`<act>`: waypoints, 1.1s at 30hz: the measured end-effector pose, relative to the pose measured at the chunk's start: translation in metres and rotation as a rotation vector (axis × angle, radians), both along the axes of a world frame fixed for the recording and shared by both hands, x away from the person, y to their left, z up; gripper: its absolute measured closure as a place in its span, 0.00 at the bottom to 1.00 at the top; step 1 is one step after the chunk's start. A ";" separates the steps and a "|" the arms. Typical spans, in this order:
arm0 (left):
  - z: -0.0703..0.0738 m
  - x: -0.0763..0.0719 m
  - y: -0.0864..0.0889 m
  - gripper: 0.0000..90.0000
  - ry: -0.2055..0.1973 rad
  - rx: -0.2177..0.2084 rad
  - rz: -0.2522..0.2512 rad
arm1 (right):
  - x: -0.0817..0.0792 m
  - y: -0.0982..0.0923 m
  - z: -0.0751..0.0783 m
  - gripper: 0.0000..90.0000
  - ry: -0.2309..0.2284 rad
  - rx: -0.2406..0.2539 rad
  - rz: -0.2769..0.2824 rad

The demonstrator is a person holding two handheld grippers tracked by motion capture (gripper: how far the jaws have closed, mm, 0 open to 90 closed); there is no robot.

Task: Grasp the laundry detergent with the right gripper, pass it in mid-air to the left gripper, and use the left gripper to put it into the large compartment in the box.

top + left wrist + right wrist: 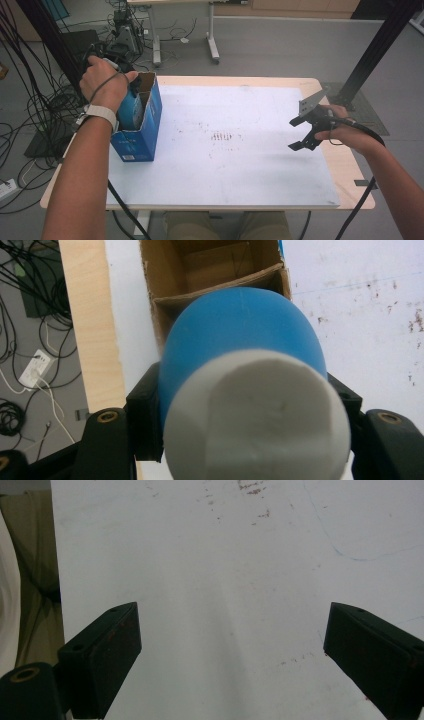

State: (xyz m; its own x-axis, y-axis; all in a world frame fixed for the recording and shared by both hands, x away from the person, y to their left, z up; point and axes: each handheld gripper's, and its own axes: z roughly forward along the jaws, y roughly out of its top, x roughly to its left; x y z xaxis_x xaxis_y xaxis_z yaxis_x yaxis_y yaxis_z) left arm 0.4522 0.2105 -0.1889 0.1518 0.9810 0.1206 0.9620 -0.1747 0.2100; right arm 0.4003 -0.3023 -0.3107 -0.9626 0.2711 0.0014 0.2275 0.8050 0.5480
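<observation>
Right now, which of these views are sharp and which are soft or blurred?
High view: evenly lit and fairly sharp across the white mat and blue box. Left gripper view: the blue bottle and its white cap sit too close and look soft; the box behind is sharper. Right gripper view: fingers slightly soft, mat stains clear.

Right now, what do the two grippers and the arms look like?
Both grippers, left gripper and right gripper, have blocky black jaws with brass-coloured screw holes. A grey three-cornered plate tops the right; black cables trail. Bare forearms, white wristband on left.
</observation>
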 end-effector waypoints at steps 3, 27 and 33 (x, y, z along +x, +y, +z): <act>-0.007 0.001 0.000 0.42 -0.005 0.000 0.001 | -0.001 0.000 0.000 0.09 0.002 0.002 -0.003; -0.067 0.004 0.004 0.42 0.016 0.006 0.002 | -0.004 -0.006 -0.006 0.09 0.020 -0.001 -0.020; -0.079 0.004 0.005 0.42 0.027 0.003 0.002 | -0.004 -0.006 -0.007 0.09 0.023 -0.001 -0.022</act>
